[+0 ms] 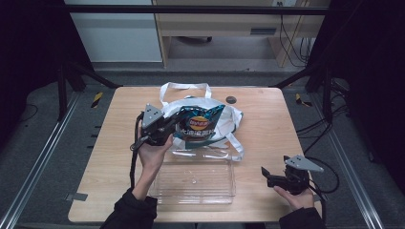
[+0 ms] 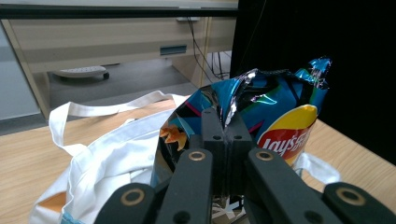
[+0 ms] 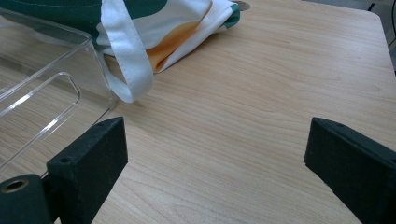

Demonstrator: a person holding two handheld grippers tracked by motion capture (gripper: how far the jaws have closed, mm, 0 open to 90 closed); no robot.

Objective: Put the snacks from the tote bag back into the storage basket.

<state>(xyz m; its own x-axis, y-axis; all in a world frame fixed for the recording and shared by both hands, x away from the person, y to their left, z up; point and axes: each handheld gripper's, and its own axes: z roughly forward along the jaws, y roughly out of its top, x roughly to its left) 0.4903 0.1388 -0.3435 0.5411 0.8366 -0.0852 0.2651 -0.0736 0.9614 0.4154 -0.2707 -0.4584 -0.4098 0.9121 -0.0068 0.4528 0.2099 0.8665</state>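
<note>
wooden table (image 1: 267, 143), pale grain, rounded corners, seen from the high view. left gripper (image 1: 173, 125), black with a grey three-cornered plate on top, held in the person's left hand (image 1: 152, 153) above the middle of the table. its jaws are pressed together on the crinkled top edge of a blue foil crisp bag with a red-and-yellow logo (image 1: 200, 125); in the left gripper view the same left gripper (image 2: 226, 140) shows both pads closed flat on a fold of the crisp bag (image 2: 275, 112), silver lining visible at the pinch. the bag hangs upright from the grip, its lower part down at the mouth of a white cloth tote bag with long white straps (image 1: 229, 119). the tote lies slumped on the far half of the table, straps looping toward the far edge; in the left gripper view the tote (image 2: 112, 154) sits left of and below the crisp bag. a clear plastic rectangular bin (image 1: 196, 179) stands on the near half of the table, just in front of the tote, one strap draped to its far right corner. right gripper (image 1: 268, 175), black, rests low near the table's right front corner in the person's right hand (image 1: 298, 195), well apart from the bags. in the right gripper view its jaws stand wide apart with bare wood between them, right gripper (image 3: 215, 154), the bin's corner (image 3: 60, 88) to the left.
</note>
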